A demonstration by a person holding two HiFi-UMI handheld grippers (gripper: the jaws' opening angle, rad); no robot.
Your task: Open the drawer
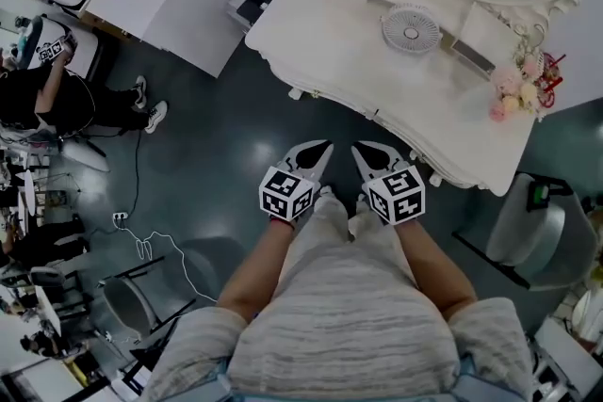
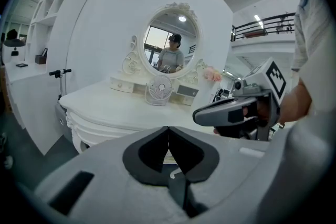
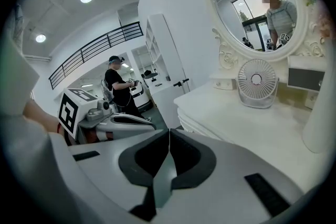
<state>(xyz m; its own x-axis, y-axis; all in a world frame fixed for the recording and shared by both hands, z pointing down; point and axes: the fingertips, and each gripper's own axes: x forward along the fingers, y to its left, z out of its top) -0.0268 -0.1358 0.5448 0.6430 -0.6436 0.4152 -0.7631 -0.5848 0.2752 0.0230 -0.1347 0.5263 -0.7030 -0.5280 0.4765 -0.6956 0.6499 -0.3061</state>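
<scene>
Stage: approach | You hold left gripper (image 1: pixel 318 149) and right gripper (image 1: pixel 366 152) side by side off the dressing-table worktop's (image 1: pixel 330 28) front edge, likely lining up on the drawer | both jaws closed, empty | drawer itself not discernible.

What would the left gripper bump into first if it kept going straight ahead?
Probably the curved front of the white dressing table, just below its top. The left gripper, jaws shut, points there, though depth is unclear.
</scene>
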